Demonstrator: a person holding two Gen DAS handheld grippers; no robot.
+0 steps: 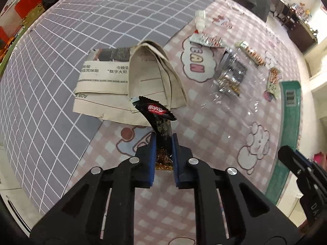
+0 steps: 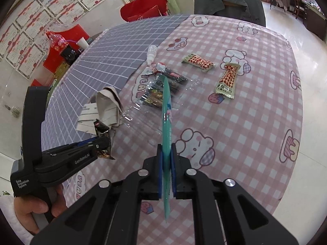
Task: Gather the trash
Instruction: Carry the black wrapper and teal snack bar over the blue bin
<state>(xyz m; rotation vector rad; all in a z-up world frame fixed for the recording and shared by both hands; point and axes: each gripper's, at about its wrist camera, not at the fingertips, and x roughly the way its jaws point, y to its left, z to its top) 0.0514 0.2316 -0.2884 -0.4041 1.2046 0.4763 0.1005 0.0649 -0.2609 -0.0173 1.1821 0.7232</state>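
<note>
A glossy black foil wrapper crinkles beside matt, creased newsprint paper. The pink checked cloth on the surface lies under shiny clear film. A smooth teal plastic sheet looks semi-matt; the crumpled clear cellophane packet glints.

Newspaper print too small to read, green sheet edge-on, face hidden

Black wrapper; teal sheet, perhaps printed.
</note>
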